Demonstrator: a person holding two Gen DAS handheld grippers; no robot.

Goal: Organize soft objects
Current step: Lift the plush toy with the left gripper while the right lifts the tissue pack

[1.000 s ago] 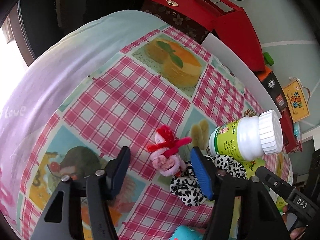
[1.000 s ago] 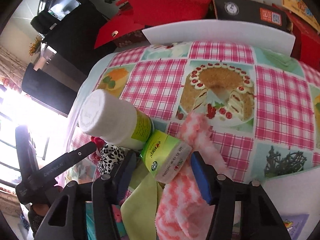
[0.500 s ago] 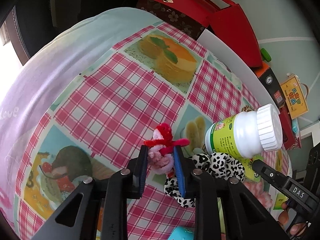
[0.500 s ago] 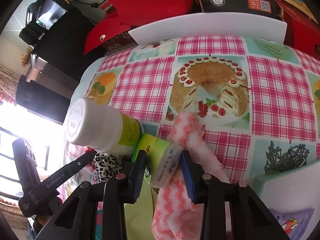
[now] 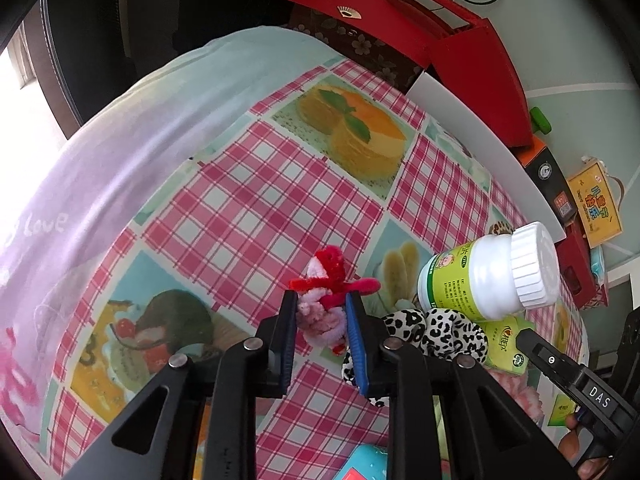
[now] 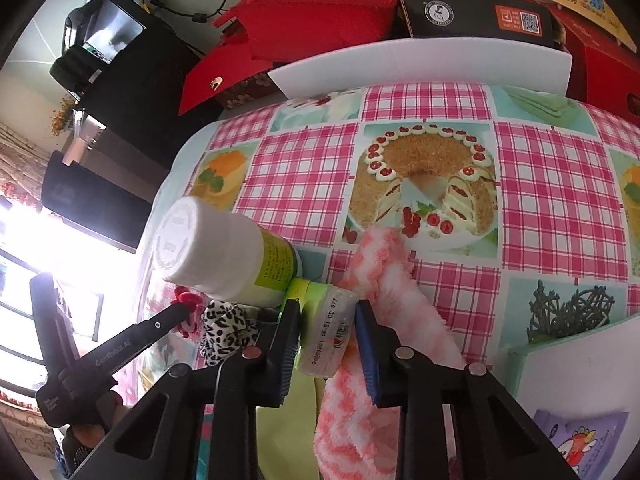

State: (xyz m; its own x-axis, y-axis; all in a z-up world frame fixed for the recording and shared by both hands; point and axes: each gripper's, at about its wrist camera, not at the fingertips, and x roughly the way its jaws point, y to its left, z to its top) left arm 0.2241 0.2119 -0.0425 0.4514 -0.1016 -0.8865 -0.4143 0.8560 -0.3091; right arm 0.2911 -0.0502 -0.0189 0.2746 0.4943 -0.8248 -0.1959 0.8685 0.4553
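Note:
My left gripper (image 5: 320, 308) is shut on a pink and red fuzzy pipe-cleaner toy (image 5: 326, 292) on the checked tablecloth. A leopard-print scrunchie (image 5: 436, 330) lies just to its right. My right gripper (image 6: 326, 320) is shut on a green tissue pack (image 6: 326, 328). A pink and white fluffy sock (image 6: 384, 280) lies against the pack's right side. A white bottle with a green label (image 6: 224, 248) rests on its side on the pack; it also shows in the left wrist view (image 5: 492, 276).
A white foam board (image 6: 420, 68) stands along the table's far edge, with red boxes (image 6: 320, 12) and a black box (image 6: 476, 16) behind it. A yellow-green cloth (image 6: 288, 432) lies under my right gripper. A white box (image 6: 576, 364) stands at the right.
Both grippers were open a second ago. The left one has closed on the pipe-cleaner toy, the right one on the tissue pack.

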